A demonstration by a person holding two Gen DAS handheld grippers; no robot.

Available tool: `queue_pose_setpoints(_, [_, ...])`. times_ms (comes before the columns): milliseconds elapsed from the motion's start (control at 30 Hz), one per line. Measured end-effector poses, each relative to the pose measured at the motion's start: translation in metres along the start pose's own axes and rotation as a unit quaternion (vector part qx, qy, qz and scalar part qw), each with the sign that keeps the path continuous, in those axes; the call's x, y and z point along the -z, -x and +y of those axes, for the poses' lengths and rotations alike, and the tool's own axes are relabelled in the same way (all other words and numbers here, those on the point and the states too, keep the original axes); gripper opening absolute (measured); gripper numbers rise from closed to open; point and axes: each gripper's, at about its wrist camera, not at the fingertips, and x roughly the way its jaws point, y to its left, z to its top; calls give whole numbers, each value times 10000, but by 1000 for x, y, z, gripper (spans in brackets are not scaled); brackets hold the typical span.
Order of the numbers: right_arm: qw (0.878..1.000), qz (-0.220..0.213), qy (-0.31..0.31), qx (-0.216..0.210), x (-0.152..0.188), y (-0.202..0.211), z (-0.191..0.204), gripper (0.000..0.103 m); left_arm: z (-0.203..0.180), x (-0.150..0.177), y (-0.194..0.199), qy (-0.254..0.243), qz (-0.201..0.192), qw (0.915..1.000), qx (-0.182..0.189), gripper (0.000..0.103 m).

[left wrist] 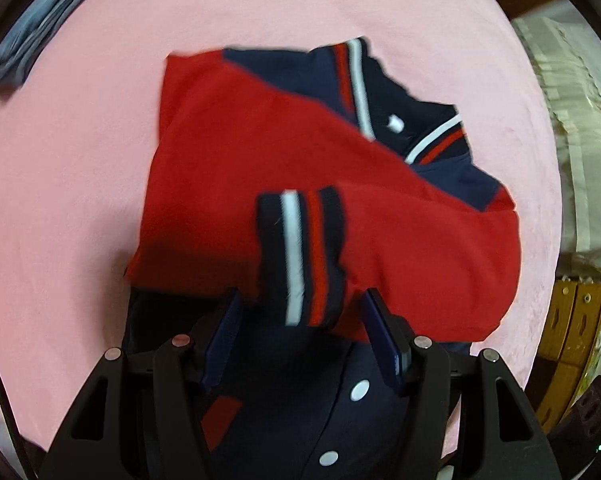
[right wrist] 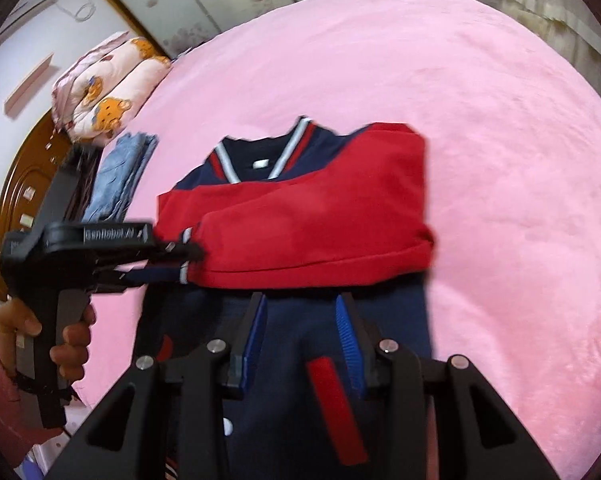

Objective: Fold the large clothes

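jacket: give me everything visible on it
The jacket is a varsity style: navy body, red sleeves, navy-white-red striped collar and cuffs, white snaps, soft knit-looking fabric. It lies front-up on the pink bedspread, both sleeves folded across the chest. The left gripper is open around one striped cuff; the right gripper hovers open above the navy body.

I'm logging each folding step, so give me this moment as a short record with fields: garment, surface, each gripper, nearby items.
garment: red and navy varsity jacket, both red sleeves folded across the chest
surface: pink bedspread
left gripper: fingers open either side of the striped cuff, not clamped
right gripper: open, holding nothing, over the navy lower front
nearby items: folded jeans and bear-print bedding at the bed's far left
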Motion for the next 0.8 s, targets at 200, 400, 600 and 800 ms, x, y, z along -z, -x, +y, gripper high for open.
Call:
queue_pose_setpoints(200, [9993,-18,-370,63,-3,0,-32,36,15,9,-16,592,-35,9966,564,49])
queue_pose_setpoints(400, [9991,15,-431,50,-10,-5,-46,36,12,15,-11,1157,-366,9910,566,44])
queue_pose_setpoints(600, [9991,370,-162,106,-13,-19,-52,36,-12,25,17,1041,-929,9902,-52,14])
queue_pose_setpoints(800, [9984,531,94,188,-17,-32,-50,36,-15,3,44,821,-1398,9867,-88,7])
